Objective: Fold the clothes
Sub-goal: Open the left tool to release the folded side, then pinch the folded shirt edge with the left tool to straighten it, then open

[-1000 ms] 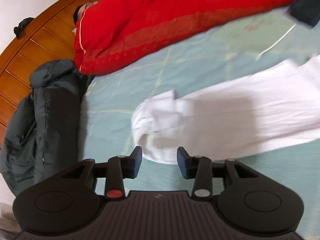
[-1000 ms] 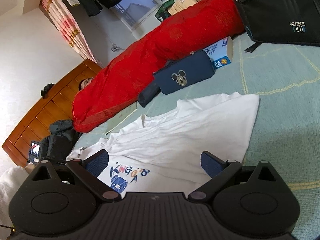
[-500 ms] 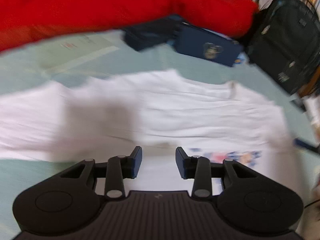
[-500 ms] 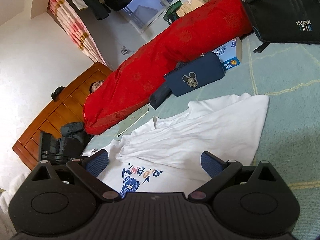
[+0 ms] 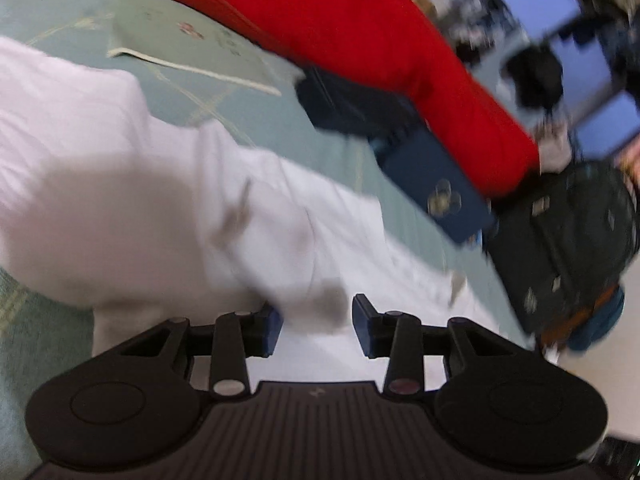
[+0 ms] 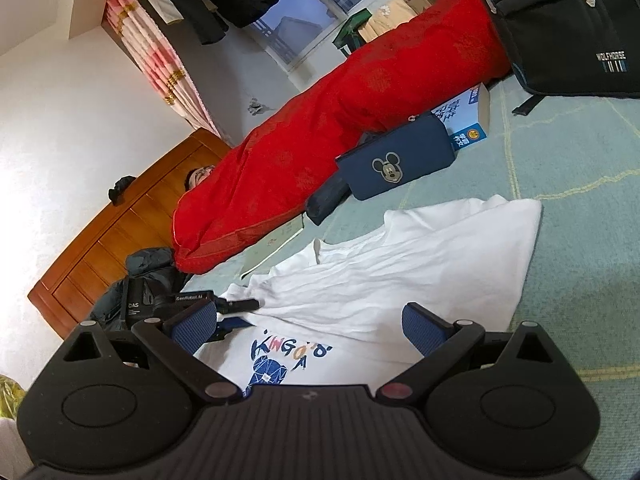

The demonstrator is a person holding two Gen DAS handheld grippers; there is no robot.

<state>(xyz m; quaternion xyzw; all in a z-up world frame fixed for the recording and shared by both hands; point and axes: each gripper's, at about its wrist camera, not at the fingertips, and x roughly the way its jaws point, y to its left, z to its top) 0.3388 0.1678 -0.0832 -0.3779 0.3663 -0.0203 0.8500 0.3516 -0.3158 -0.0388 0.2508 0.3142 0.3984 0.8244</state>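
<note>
1. Right wrist view: the right gripper (image 6: pixel 308 324) hangs over the near part of the white shirt (image 6: pixel 400 276), jaws spread wide, nothing between them.
2. The shirt lies spread on the green sheet (image 6: pixel 580 208), its blue print (image 6: pixel 288 356) nearest the gripper.
3. At the shirt's left edge the left gripper (image 6: pixel 236 314) reaches in; in the blurred left wrist view a bunch of shirt cloth (image 5: pixel 312 304) sits between its part-open jaws, and I cannot tell whether the pads press it.
4. Beyond the shirt lies a navy pouch (image 6: pixel 396 160), a blue box (image 6: pixel 468 120) behind it.
5. Behind those a red quilt (image 6: pixel 340 132) runs along the sheet.
6. Right of the quilt, beyond the shirt, stands a black backpack (image 6: pixel 568 24).
</note>
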